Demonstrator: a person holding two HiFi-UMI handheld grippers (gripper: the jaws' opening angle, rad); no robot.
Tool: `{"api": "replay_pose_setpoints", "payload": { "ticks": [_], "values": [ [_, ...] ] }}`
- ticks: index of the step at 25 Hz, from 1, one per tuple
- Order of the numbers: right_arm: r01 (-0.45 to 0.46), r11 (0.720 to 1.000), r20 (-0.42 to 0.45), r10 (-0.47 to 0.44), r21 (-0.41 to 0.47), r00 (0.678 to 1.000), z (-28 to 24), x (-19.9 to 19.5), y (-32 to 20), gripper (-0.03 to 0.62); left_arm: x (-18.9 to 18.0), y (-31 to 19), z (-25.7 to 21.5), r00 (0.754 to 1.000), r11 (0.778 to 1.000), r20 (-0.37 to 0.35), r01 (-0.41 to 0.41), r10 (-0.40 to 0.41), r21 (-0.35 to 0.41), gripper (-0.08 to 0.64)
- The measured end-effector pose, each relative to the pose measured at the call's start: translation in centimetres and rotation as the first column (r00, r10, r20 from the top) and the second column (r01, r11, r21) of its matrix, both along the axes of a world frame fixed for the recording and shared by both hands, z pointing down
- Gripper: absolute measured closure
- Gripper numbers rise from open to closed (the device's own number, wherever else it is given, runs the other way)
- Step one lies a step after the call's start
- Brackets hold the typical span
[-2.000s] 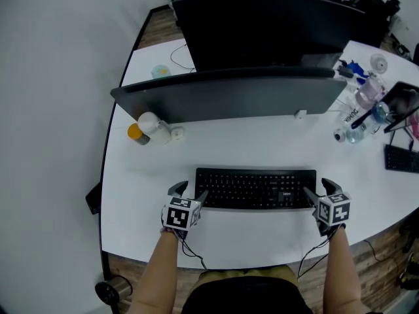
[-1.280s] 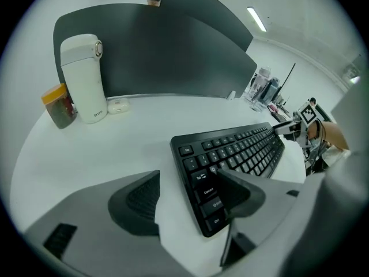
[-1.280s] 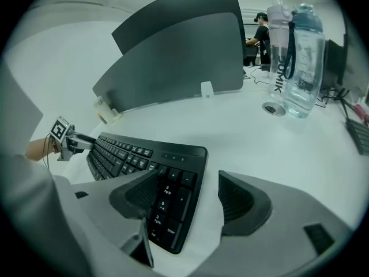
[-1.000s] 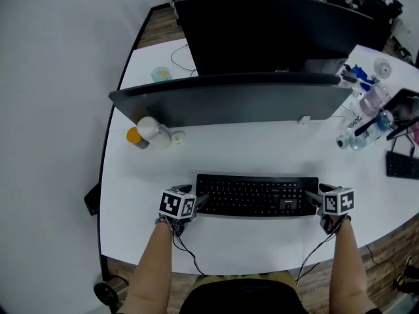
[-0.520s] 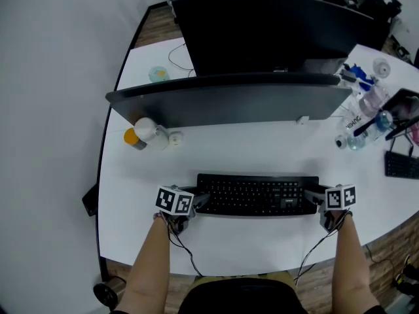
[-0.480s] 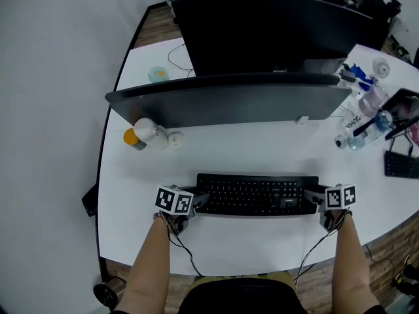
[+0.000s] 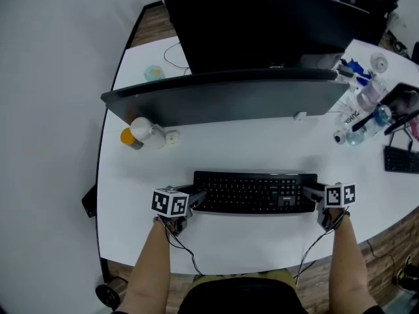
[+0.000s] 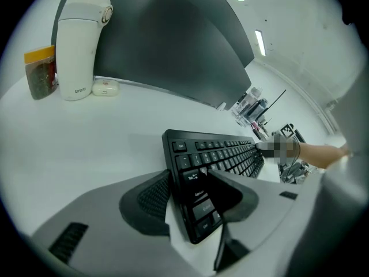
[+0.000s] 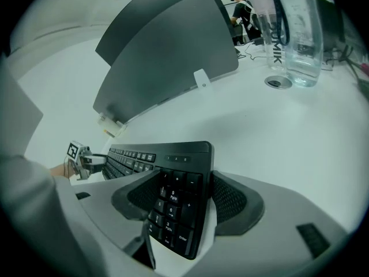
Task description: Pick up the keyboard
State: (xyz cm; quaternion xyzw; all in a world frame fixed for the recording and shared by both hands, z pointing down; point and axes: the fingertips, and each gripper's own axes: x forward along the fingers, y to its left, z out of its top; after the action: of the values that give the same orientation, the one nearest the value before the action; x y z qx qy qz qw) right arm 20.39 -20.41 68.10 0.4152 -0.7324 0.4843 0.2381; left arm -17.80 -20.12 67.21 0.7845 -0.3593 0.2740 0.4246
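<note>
A black keyboard (image 7: 255, 191) lies flat on the white desk (image 7: 262, 146), close to its front edge. My left gripper (image 7: 195, 196) sits over the keyboard's left end. In the left gripper view the jaws are closing, and both pads press that end of the keyboard (image 8: 219, 154) from front and back. My right gripper (image 7: 309, 193) is at the right end. In the right gripper view its pads clamp the number-pad end of the keyboard (image 9: 167, 172).
A dark partition (image 7: 229, 97) stands behind the keyboard, with a monitor (image 7: 262, 25) beyond it. A white bottle (image 7: 145, 131), an orange-lidded jar (image 7: 127, 137) and a small white case (image 7: 171, 137) sit back left. Water bottles (image 7: 357, 126) and a second keyboard (image 7: 399, 159) lie at the right.
Both grippers have slid in from beside the keyboard onto its two ends, and their jaws have narrowed on it. The keyboard's place on the desk looks unchanged.
</note>
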Motion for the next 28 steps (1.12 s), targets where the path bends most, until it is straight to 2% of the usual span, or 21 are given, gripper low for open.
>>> {"api": "replay_pose_setpoints", "payload": {
  "ticks": [3,11,14,16,19,21,24,26,27,28],
  "values": [
    [-0.045,0.998,0.060,0.043,0.032,0.997,-1.0,-0.4,-0.1,0.302,-0.6,0.2,-0.6,1.000,1.000,0.011,-0.002,0.002,0.015,0.359],
    [-0.004,0.997,0.024,0.002,0.083,1.000,-2.1,-1.5,0.1,0.305,-1.8,1.0,-1.8,1.000,0.999,0.016,0.025,-0.025,0.026,0.371],
    [-0.004,0.997,0.058,0.000,0.077,0.998,-1.7,-1.8,0.7,0.307,-2.1,1.4,-1.4,0.999,0.999,-0.018,0.033,-0.033,0.031,0.372],
    [-0.014,0.998,0.140,0.005,0.067,0.990,-1.5,-2.1,1.3,0.308,-2.5,1.6,-1.1,0.997,0.998,-0.064,0.042,-0.039,0.042,0.374],
    [-0.046,0.998,0.287,0.032,0.042,0.957,-1.5,-1.9,2.4,0.318,-3.0,1.7,-1.6,0.984,0.995,-0.172,0.063,-0.050,0.073,0.380],
    [-0.077,0.997,0.360,0.071,0.002,0.930,-1.3,-1.3,3.1,0.333,-3.1,1.5,-2.6,0.958,0.993,-0.282,0.081,-0.055,0.081,0.386],
    [-0.092,0.995,0.405,0.102,-0.044,0.908,-1.3,-1.1,2.7,0.336,-2.2,1.7,-3.4,0.894,0.998,-0.445,0.061,-0.044,0.025,0.419],
    [-0.072,0.996,0.448,0.091,-0.060,0.889,-1.6,-1.9,2.2,0.337,-1.7,1.8,-3.4,0.868,0.999,-0.494,0.040,-0.044,-0.019,0.425],
    [-0.052,0.997,0.472,0.074,-0.058,0.878,-1.9,-2.2,2.0,0.337,-1.6,1.8,-3.3,0.864,0.999,-0.500,0.035,-0.048,-0.037,0.428],
    [-0.039,0.997,0.468,0.063,-0.062,0.881,-1.9,-2.0,1.9,0.339,-1.5,1.7,-3.1,0.865,0.998,-0.500,0.029,-0.051,-0.052,0.428]
  ]
}}
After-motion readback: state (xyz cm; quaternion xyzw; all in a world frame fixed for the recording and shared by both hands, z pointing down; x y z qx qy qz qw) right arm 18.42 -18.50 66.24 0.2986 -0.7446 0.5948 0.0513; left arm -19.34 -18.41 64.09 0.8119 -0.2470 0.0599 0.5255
